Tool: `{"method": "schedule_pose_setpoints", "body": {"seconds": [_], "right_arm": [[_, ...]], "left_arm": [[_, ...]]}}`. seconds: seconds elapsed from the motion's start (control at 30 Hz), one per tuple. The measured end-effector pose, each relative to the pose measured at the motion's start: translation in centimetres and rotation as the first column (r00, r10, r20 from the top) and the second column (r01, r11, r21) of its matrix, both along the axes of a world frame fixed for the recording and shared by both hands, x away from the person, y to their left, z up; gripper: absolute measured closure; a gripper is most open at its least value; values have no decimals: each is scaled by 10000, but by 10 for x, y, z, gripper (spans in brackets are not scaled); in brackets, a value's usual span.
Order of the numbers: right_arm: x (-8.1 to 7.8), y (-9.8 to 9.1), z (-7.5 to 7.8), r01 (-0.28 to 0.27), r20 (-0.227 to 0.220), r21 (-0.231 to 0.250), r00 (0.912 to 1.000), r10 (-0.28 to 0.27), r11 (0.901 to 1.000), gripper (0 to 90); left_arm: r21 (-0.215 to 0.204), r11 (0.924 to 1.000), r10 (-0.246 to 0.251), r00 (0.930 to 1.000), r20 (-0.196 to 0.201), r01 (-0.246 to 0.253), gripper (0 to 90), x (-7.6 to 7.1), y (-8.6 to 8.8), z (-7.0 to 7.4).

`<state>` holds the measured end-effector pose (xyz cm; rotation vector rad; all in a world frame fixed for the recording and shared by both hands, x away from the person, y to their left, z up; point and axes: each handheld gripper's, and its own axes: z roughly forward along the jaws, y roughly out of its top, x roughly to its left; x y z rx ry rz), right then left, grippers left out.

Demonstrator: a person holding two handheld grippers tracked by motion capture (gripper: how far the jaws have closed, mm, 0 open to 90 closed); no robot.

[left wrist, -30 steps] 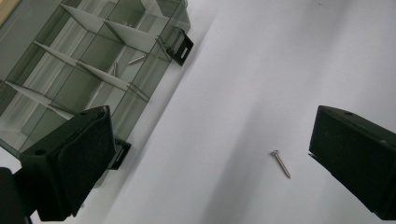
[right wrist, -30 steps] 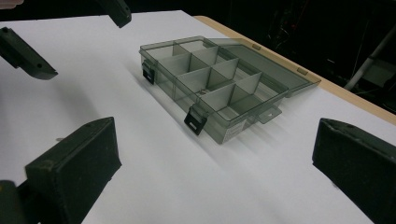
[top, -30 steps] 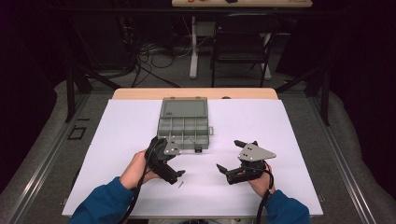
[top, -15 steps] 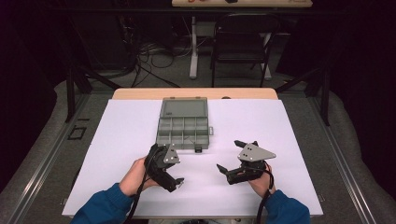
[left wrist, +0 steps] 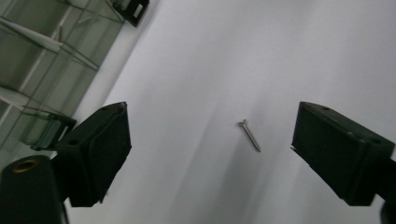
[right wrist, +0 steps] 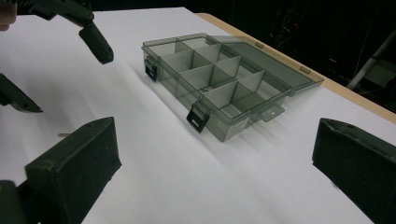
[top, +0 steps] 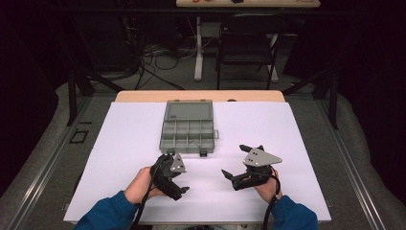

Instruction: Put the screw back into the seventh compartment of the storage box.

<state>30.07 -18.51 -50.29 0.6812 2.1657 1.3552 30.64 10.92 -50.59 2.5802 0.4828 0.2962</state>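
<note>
Left gripper (left wrist: 210, 154) tipped down over the white-covered bench (top: 306, 134), its fingers (left wrist: 100, 149) spread wide so that a small screw (left wrist: 249, 135) lies on the bare surface between them, untouched; this framing suggests a pick is being lined up. The grey compartment box (top: 187, 127) sits open just beyond, lid laid back, probably the screw's destination. Right gripper (top: 242, 163) rests low to the side, fingers (right wrist: 77, 163) apart and holding nothing, facing the box.
</note>
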Motion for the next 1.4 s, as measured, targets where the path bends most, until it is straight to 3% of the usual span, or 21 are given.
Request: {"method": "schedule_pose_setpoints", "body": {"seconds": [0.5,0.7,0.8,1.07,1.4], "right_arm": [[0,1,0,-57,-58,-68,10000,56,10000,0],[0,0,0,-50,-58,-67,10000,50,10000,0],[0,1,0,-46,-24,-107,10000,45,9999,0],[0,1,0,-45,-31,-155,10000,45,9999,0],[0,0,1,-14,4,-160,10000,14,9999,0]], "left_arm": [[451,9946,-895,9931,-761,931,474,-6,-6,-21],[383,9945,-939,9910,-957,980,621,-5,-7,-25],[542,9941,-875,9907,-1043,935,675,-4,-7,-29],[271,9928,-1117,9837,-1407,1166,871,-6,-7,-30],[149,9922,-1210,9861,-1141,1235,878,-7,-7,-28]]}}
